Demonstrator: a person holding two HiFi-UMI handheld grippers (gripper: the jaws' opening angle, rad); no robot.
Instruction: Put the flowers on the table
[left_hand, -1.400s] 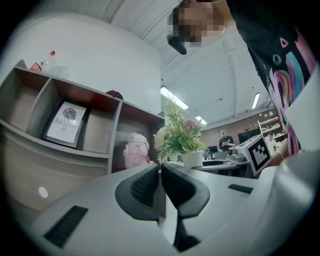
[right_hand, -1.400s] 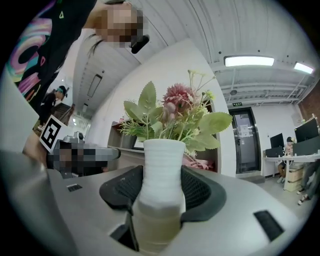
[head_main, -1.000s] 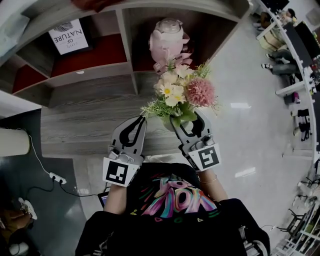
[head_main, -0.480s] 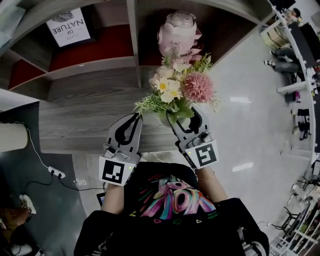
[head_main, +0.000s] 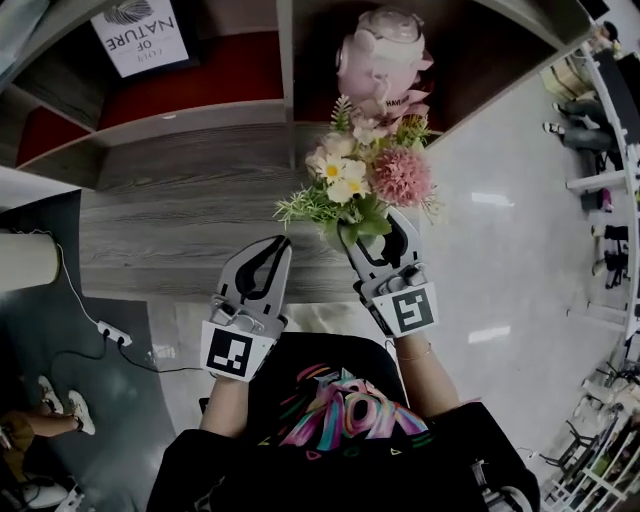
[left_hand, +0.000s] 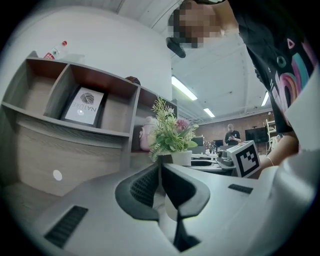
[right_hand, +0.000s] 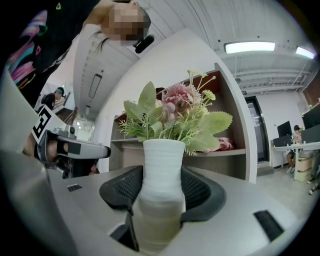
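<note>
Flowers before the shelf, a gripper on each side

The flowers (head_main: 365, 180) stand in a vase (right_hand: 161, 180) between the right gripper's (head_main: 372, 230) jaws, over the counter (head_main: 170, 220). From them, the teapot (head_main: 380, 60) sits in a shelf (head_main: 282, 60) compartment at 12 o'clock, the sign (head_main: 140, 35) in another at 10 o'clock, and the left gripper (head_main: 280, 246) lies at 8 o'clock, apart.
</note>
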